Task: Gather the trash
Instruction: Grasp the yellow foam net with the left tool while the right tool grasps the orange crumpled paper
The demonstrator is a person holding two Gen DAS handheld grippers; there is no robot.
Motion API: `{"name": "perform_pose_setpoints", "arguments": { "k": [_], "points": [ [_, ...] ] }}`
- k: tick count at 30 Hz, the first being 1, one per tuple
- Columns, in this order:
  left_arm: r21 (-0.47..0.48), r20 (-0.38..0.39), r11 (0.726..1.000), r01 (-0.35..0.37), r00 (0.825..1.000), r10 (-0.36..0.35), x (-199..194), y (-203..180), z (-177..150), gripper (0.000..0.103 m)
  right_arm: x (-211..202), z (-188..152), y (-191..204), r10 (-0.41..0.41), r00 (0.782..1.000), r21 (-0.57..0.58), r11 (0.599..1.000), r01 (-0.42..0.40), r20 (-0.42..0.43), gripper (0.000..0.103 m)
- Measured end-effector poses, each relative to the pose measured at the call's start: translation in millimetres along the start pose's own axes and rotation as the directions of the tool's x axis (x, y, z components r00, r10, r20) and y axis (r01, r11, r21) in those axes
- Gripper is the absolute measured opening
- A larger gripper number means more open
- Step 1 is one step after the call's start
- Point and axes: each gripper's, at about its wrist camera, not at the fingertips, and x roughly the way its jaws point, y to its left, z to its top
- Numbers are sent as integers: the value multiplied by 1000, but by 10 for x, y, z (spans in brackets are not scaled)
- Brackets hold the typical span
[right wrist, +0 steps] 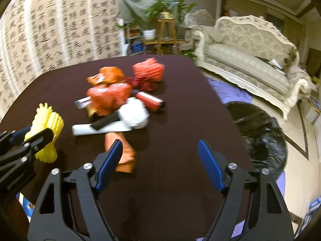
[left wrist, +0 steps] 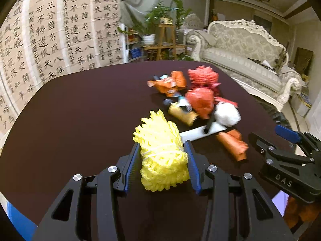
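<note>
1. Calligraphy sheets and an ornate pale sofa (left wrist: 240,46) surround the dark brown worktop (left wrist: 80,110).
2. The left gripper (left wrist: 161,152) has its fingers clamped on a yellow foam-net sleeve (left wrist: 160,140), on the near side of the litter pile.
3. The right gripper (right wrist: 159,156) hangs with fingers wide apart and nothing between them, an orange crumpled wrapper (right wrist: 122,150) just beside its left finger.
4. A black bin bag (right wrist: 258,132) lies beyond the worktop's right edge.
5. Judging by the pile (red net (left wrist: 202,76), white wad (left wrist: 227,114), white strip (left wrist: 200,133)), most of the collecting remains.
</note>
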Motion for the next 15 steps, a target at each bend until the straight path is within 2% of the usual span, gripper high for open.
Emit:
{"name": "perform_pose_setpoints", "arguments": {
  "k": [3, 5, 7, 9, 15],
  "points": [
    [-10, -2, 1000, -27, 1000, 27, 40, 142, -23, 45, 70, 2, 158, 28, 999, -39, 999, -29, -19, 64],
    [-21, -6, 999, -39, 999, 38, 74, 224, -25, 45, 131, -6, 244, 44, 998, -56, 997, -46, -35, 61],
    [-31, -10, 999, -39, 999, 39, 101, 283, -39, 45, 220, -23, 309, 55, 997, -75, 995, -60, -59, 51],
    [-39, -14, 999, -35, 999, 34, 127, 314, -37, 45, 290, -49, 335, 67, 994, -81, 994, -74, -89, 32],
    [-28, 5, 1000, -6, 1000, 6, 92, 264, 2, 45, 207, -74, 256, 65, 995, -68, 995, -70, -71, 31]
  ]
}}
